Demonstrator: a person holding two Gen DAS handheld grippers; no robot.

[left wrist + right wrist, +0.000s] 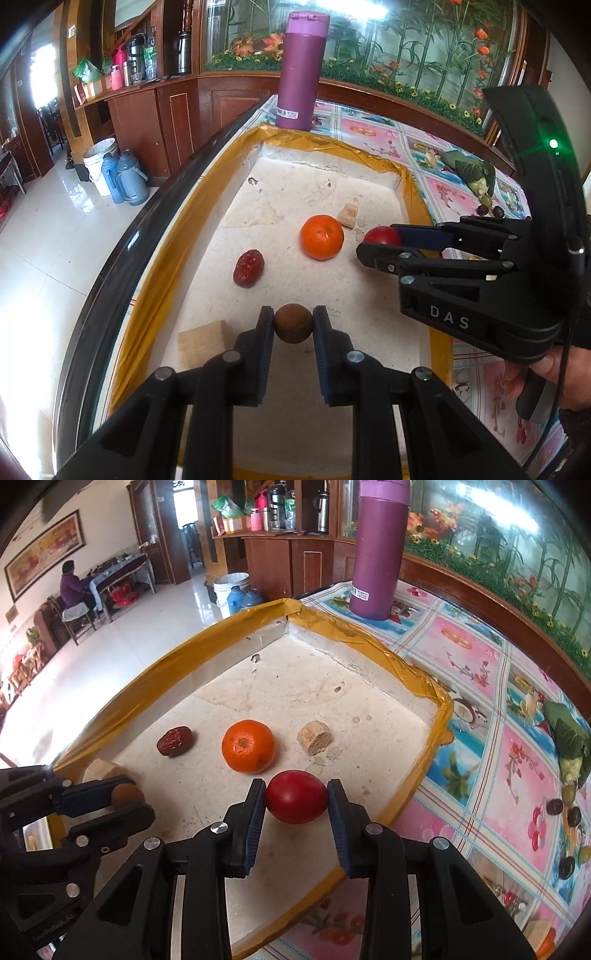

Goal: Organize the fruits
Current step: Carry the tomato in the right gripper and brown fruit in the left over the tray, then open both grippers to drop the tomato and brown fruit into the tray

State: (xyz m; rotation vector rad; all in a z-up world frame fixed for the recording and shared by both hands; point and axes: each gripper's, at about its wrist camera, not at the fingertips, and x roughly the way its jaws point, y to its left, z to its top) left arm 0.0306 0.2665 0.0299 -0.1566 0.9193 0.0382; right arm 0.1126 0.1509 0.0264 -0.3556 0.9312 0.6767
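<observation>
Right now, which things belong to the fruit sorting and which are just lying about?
Job: brown round fruit in left claw; red tomato in right claw; mandarin; red date; gold-edged tray.
Lying about: purple flask; cork piece; wooden block.

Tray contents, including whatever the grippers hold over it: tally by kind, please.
Orange: 1
Red date: 1
Red tomato-like fruit, in the right gripper: 1
Brown round fruit, in the left gripper: 1
Pale blocks: 2
Total: 6 in or over the tray.
</observation>
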